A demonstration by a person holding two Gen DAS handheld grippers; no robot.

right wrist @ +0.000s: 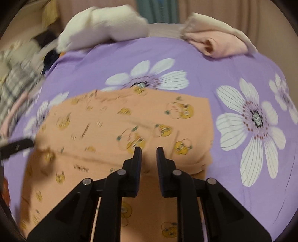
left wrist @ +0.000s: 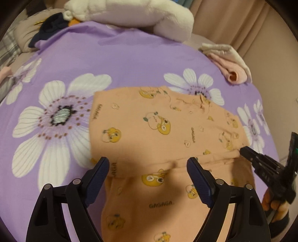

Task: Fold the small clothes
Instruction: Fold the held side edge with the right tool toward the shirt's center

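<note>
A peach garment (left wrist: 149,121) printed with yellow cartoon figures lies flat on the purple flowered sheet (left wrist: 130,55), with a fold edge running across it near the grippers. My left gripper (left wrist: 148,160) hovers over that fold with its jaws wide open and nothing between them. My right gripper (left wrist: 243,149) has its tips at the garment's right edge by the fold. In the right wrist view the right gripper (right wrist: 149,149) shows a narrow gap above the garment (right wrist: 111,121), and no cloth is pinched in it. A dark, blurred part of the left gripper (right wrist: 16,147) shows at the left edge.
A white plush bundle (left wrist: 139,14) lies at the far edge of the bed. Folded pink and cream clothes (left wrist: 229,61) sit at the back right. Dark and plaid cloth (left wrist: 48,28) is piled at the back left. A hand (left wrist: 273,204) holds the right gripper.
</note>
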